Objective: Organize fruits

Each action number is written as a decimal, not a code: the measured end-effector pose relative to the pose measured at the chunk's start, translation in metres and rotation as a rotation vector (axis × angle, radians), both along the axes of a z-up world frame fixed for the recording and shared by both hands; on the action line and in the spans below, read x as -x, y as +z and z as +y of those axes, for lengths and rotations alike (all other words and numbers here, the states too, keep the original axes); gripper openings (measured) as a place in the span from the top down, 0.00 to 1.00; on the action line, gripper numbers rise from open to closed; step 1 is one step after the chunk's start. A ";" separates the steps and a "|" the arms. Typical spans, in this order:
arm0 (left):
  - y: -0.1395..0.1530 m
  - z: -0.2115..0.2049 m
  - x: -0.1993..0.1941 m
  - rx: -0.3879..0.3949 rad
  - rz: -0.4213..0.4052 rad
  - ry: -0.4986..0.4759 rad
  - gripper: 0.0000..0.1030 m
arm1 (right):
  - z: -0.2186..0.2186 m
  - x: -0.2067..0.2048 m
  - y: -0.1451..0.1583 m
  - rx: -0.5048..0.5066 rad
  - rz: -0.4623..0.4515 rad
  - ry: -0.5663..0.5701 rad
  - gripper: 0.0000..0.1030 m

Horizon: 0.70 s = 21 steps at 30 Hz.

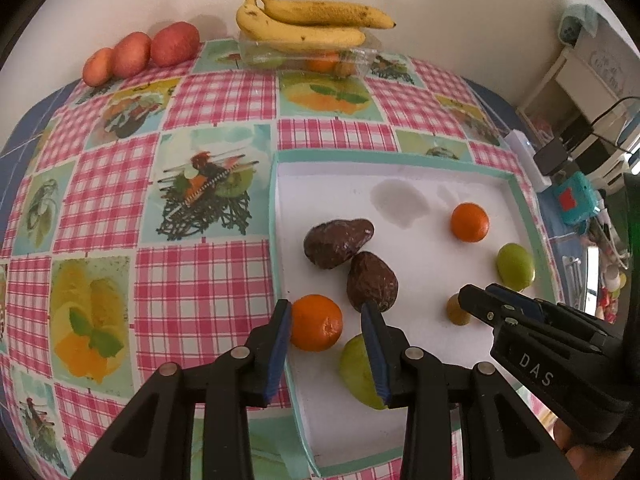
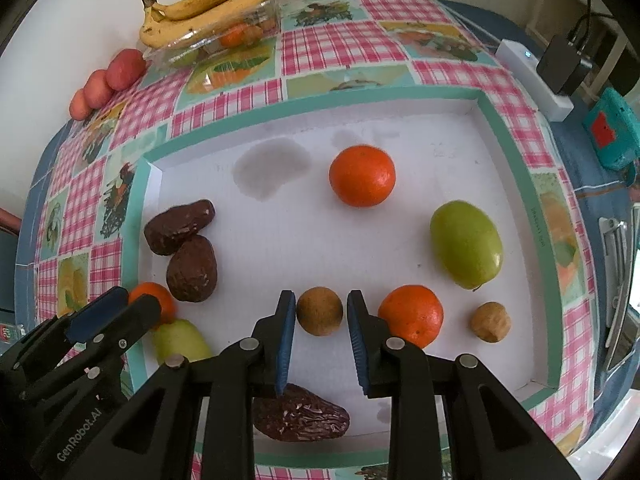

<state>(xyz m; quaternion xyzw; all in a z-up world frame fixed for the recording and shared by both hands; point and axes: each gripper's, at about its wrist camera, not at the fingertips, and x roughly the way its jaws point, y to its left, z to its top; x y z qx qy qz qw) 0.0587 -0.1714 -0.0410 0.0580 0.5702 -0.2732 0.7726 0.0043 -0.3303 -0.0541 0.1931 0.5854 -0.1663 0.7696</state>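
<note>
A white tray with a teal rim (image 1: pixel 274 240) (image 2: pixel 486 104) holds the loose fruit. My left gripper (image 1: pixel 326 320) (image 2: pixel 136 300) hangs over its left edge. An orange mandarin (image 1: pixel 316 322) (image 2: pixel 160 296) lies between its fingers, touching the left pad with a gap to the right pad. My right gripper (image 2: pixel 321 308) (image 1: pixel 478 294) is shut on a small brown round fruit (image 2: pixel 320 311) (image 1: pixel 458 312). Two dark brown wrinkled fruits (image 1: pixel 340 242) (image 2: pixel 180 226) lie just beyond the left gripper. A green fruit (image 1: pixel 358 368) (image 2: pixel 180 340) sits partly hidden under it.
The tray also holds two more mandarins (image 2: pixel 362 176) (image 2: pixel 412 316), a green fruit (image 2: pixel 466 244), a second brown ball (image 2: pixel 490 322) and a dark fruit (image 2: pixel 300 416). Bananas (image 1: pixel 304 24) lie on a clear box at the wall, beside three red fruits (image 1: pixel 132 54). A power strip (image 2: pixel 532 76) lies right.
</note>
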 end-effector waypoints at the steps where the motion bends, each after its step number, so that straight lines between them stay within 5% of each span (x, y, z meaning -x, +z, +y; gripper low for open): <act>1: 0.003 0.002 -0.001 -0.001 -0.013 0.013 0.62 | 0.000 0.000 0.003 0.005 -0.006 0.000 0.73; 5: 0.010 0.010 -0.004 -0.090 -0.082 0.071 0.59 | 0.001 -0.002 0.011 0.023 -0.024 0.005 0.73; 7: 0.008 0.016 -0.008 -0.136 -0.093 0.115 0.43 | 0.002 -0.003 0.014 0.030 -0.027 0.009 0.73; 9: 0.005 0.024 -0.012 -0.165 -0.094 0.142 0.40 | 0.004 -0.002 0.016 0.038 -0.029 0.012 0.73; 13: -0.005 0.041 -0.021 -0.232 -0.092 0.195 0.22 | 0.003 0.001 0.017 0.066 -0.021 0.014 0.39; 21: -0.017 0.061 -0.029 -0.276 -0.075 0.240 0.13 | 0.007 -0.003 0.017 0.092 -0.024 0.022 0.21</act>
